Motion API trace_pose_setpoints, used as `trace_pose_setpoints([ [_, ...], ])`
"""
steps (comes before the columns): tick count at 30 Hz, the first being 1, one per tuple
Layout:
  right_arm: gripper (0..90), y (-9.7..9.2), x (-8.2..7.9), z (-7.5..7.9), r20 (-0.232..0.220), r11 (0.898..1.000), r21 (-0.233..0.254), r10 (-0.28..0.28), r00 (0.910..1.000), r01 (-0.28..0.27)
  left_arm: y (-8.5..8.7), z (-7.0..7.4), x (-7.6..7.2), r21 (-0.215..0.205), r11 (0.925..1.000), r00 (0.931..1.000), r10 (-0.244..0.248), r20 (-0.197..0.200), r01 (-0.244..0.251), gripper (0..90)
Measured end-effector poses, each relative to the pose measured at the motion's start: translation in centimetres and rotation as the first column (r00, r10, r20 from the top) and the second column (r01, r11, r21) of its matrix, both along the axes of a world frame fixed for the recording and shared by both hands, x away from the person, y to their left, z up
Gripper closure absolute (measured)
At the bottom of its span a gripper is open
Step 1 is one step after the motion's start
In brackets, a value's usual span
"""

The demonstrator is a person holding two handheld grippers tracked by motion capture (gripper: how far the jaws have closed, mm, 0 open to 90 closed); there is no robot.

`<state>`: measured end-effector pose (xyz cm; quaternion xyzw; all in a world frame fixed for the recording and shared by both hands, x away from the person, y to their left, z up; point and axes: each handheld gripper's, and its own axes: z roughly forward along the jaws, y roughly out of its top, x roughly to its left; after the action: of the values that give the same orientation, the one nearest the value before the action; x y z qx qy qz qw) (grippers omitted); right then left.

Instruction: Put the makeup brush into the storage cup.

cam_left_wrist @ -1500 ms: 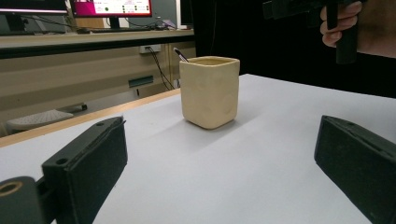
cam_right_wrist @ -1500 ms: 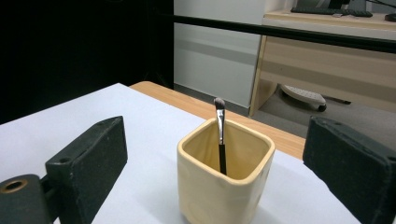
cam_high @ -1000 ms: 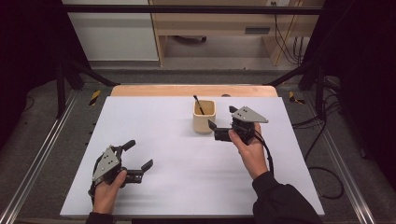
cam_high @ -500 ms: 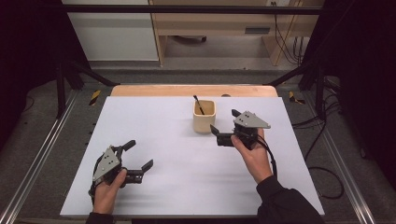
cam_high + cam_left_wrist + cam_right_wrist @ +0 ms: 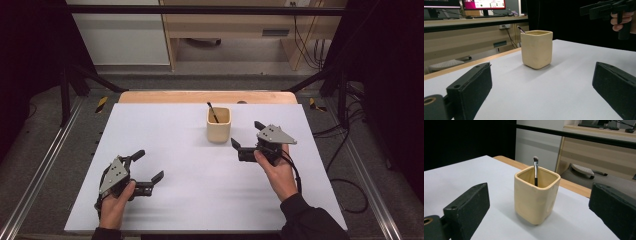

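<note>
Our right gripper (image 5: 247, 141), jaws wide and empty just right of the cup (image 5: 219, 124), could tip it, spilling the brush (image 5: 535, 171), if we close off-centre.

Cream square cup (image 5: 219, 125) upright, brush (image 5: 212, 112) inside — leaning

1. No legible text, label, brand or number in any view.
2. Monitor (image 5: 484, 4) at top of the left gripper view: coloured screen with small marks, too blurred to read.
3. Cream cup (image 5: 536, 195): plain walls, nothing printed.
4. Yellow-black hazard stripes (image 5: 101, 104) on the frame beside the counter (image 5: 165, 130): a marking only, no words.
</note>
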<state>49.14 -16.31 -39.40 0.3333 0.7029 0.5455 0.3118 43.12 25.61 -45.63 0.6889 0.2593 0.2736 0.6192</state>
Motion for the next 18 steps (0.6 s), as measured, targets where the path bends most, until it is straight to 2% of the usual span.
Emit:
trace_pose_setpoints([
  [9, 3.7, -1.0, -0.8, 0.1, 0.01, 1.0, 0.003, 0.002, 0.9999, -0.002, 0.0, 0.0, 0.0, -0.002, 1.0, 1.0, 0.0, 0.002, 0.0, 2.3],
  [14, 4.6, -1.9, -1.2, -0.1, 0.025, 1.0, -0.011, -0.025, 0.9994, 0.025, 0.0, 0.0, 0.0, 0.0, 1.0, 1.0, -0.003, 0.003, 0.003, 2.3],
  [18, 4.6, -2.7, -1.5, -0.5, 0.02, 0.999, -0.013, -0.033, 0.9992, 0.034, -0.1, 0.0, 0.0, -0.005, 1.0, 1.0, -0.007, 0.001, 0.007, 2.2],
])
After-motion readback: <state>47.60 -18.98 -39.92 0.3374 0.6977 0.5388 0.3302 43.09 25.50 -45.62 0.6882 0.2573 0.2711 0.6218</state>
